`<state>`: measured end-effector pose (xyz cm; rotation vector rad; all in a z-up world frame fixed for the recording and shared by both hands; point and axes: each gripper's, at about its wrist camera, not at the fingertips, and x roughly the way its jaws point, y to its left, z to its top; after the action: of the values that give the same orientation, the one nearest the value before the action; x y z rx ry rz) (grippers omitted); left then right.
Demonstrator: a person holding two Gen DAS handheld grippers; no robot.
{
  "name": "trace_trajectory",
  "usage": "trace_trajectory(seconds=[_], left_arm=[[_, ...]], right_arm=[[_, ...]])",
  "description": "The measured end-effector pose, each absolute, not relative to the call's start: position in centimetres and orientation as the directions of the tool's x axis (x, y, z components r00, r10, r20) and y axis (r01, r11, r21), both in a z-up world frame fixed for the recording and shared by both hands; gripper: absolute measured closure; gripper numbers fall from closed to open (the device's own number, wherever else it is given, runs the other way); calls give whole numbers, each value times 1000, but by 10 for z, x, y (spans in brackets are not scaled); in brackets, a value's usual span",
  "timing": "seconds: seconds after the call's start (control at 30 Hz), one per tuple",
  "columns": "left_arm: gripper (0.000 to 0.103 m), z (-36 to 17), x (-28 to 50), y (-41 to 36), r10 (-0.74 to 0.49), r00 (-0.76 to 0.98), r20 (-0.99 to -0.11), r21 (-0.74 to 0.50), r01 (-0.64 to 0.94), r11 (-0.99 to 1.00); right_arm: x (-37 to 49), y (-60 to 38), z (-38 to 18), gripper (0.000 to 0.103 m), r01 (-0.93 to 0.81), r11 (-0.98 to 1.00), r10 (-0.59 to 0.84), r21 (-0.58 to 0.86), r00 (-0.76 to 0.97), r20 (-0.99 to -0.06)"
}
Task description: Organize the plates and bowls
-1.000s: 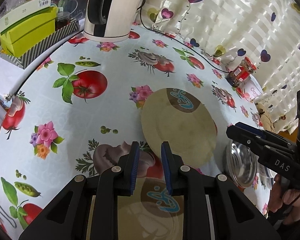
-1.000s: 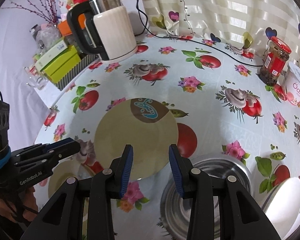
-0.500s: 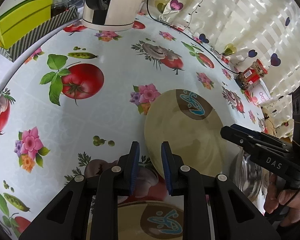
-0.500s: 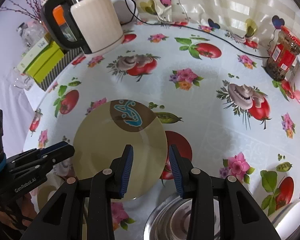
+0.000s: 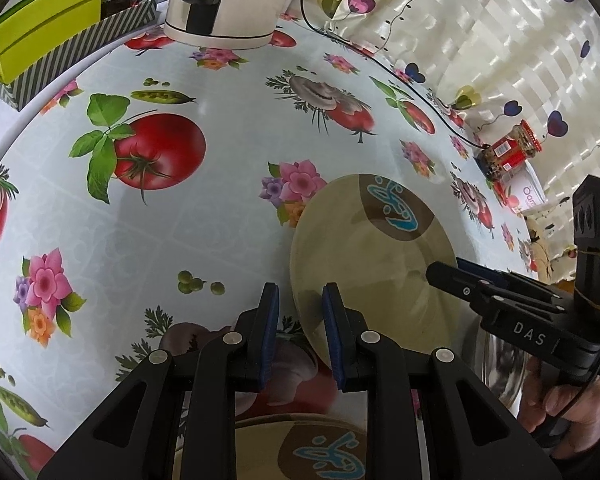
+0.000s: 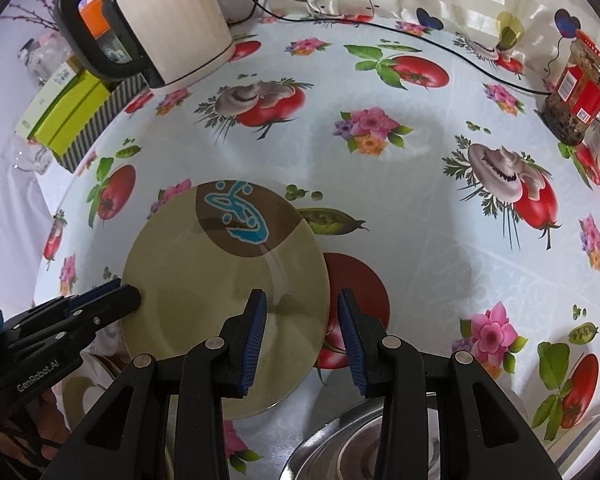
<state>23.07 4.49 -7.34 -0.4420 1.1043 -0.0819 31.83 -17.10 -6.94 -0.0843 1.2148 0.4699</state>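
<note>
Closing in on the beige plate (image 6: 219,292), both grippers are gaping empty: right gripper (image 6: 302,336) is straddling its rim, left gripper (image 5: 298,334) beside it; second plate (image 5: 300,450) and steel bowl (image 6: 360,444) are waiting unstacked behind the fingers.

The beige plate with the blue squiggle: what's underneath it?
The beige plate lies flat on the patterned tablecloth. A printed tomato peeks out at its right edge; the print beneath the plate is covered and cannot be seen.
</note>
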Motion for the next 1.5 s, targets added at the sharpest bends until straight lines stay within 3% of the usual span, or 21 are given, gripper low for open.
trace_trajectory(seconds=[0.2, 0.47, 1.5], left_arm=[[78, -74, 229, 48, -276, 466, -841, -390, -167, 906], [78, -77, 230, 45, -316, 463, -828, -425, -151, 892], [78, -52, 218, 51, -279, 492, -824, -398, -154, 904]], right_arm=[[317, -171, -71, 68, -394, 900, 303, 184, 264, -916], [317, -170, -71, 76, -399, 898, 310, 188, 268, -912], [316, -157, -50, 77, -410, 893, 324, 187, 296, -899]])
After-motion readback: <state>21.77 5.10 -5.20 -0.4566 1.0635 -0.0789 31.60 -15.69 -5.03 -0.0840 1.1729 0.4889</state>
